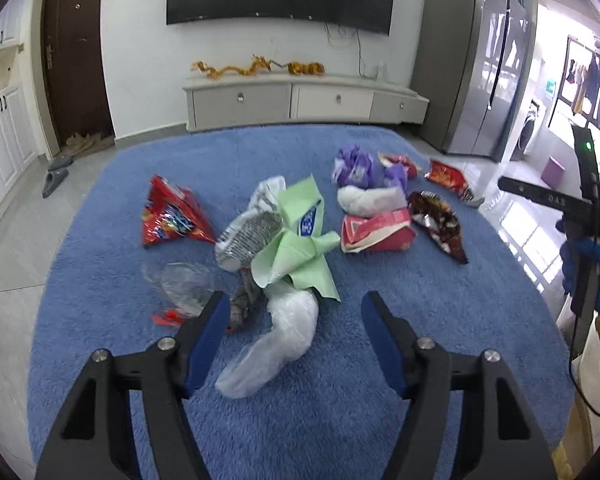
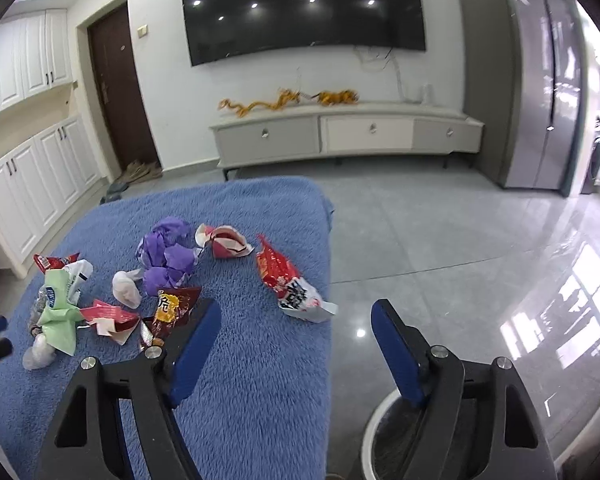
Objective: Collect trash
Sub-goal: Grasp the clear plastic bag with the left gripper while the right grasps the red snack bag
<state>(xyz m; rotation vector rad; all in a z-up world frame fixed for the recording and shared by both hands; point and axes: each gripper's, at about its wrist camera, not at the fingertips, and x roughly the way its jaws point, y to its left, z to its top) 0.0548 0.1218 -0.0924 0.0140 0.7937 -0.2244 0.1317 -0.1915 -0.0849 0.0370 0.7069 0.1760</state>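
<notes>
Behind left claw (image 1: 292, 312), half-hidden clear wrapper (image 1: 180, 286) on blue rug (image 1: 100, 320)

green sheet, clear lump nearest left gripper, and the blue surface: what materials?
Green sheet: looks like thin paper or matte plastic wrap, sharp creases, no shine. Clear lump: soft plastic film, translucent, glossy wrinkles. Blue surface: plush pile fabric, fuzzy fibres visible, matte.

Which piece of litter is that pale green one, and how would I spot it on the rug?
Look at the blue rug before the TV cabinet. In the litter near the rug's middle lies a crumpled pale green wrapper with a blue-and-white label. It is the only green piece among red packets and clear plastic.
</notes>
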